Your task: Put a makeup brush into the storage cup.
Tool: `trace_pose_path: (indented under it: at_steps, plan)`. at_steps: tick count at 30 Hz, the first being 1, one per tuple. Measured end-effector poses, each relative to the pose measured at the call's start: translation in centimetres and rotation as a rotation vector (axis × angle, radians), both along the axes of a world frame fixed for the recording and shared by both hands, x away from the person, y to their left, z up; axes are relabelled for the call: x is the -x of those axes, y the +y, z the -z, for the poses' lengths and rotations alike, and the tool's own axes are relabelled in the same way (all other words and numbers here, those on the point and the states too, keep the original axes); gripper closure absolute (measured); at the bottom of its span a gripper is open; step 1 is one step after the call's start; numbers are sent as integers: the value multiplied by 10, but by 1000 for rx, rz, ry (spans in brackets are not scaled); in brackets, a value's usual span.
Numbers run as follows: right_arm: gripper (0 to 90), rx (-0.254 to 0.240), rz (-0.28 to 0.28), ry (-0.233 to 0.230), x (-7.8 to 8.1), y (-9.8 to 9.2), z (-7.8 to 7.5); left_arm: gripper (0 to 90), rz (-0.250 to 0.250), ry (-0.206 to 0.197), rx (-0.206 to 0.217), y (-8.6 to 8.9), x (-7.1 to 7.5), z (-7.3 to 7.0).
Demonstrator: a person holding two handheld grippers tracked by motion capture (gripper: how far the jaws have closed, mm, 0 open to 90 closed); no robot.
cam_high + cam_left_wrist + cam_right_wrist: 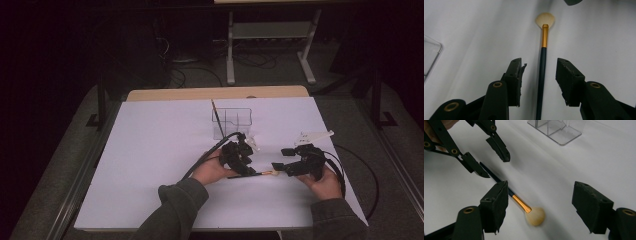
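White table covering point(150, 150) carries a makeup brush point(542, 70) with a dark handle, a gold ferrule and a pale fan of bristles, lying flat between the two hand-held tools. The step in hand looks like picking this brush up with the left gripper point(538, 75), probably to stand it in the clear plastic organizer point(232, 121) farther back, where another thin brush point(217, 117) already leans. To do it well, the jaws should settle evenly on both sides of the handle, low enough that the pads meet the shaft at its middle height and not skid over its round top; closing on the dark handle behind the ferrule would give a firmer, better-balanced hold than pinching near the bristles. In the left gripper view the jaws stand partly open, the handle running up between them, slightly nearer the left pad point(515, 75), with a visible gap on either side, so nothing is clamped yet. The right gripper point(544, 205) waits at the bristle end: its jaws are spread wide, the ferrule and the fan of bristles lying between them close to the left jaw, which hides part of the handle; whether it touches there I cannot tell.
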State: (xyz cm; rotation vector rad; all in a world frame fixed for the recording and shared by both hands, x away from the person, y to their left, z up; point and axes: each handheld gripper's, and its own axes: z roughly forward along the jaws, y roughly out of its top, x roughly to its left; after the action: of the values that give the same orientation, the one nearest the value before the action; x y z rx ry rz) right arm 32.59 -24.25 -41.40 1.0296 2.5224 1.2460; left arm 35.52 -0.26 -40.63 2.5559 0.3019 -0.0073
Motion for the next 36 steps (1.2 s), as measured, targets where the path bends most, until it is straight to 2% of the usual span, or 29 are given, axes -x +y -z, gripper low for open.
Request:
trace_pose_path:
  at_steps: [6,13,16,18,24,30,36]
  plan:
    - [279,2,0,-2,0,1,0,608,14,2,-33,-6,-1,8]
    - [275,7,-2,-1,0,3,1,662,34,-16,-58,-11,-1,11]
    - [276,13,-7,-3,0,4,0,684,39,-11,-70,-13,-2,12]
    - [276,16,-13,-13,-1,4,1,687,38,-11,-72,-13,-2,13]
    - [278,17,-6,0,0,5,0,721,45,-4,-83,-16,-2,16]
    - [289,14,-24,-7,-1,6,1,747,55,-6,-95,-19,-1,17]
    - [292,15,-25,-6,0,7,1,768,43,-3,-108,-20,-1,18]
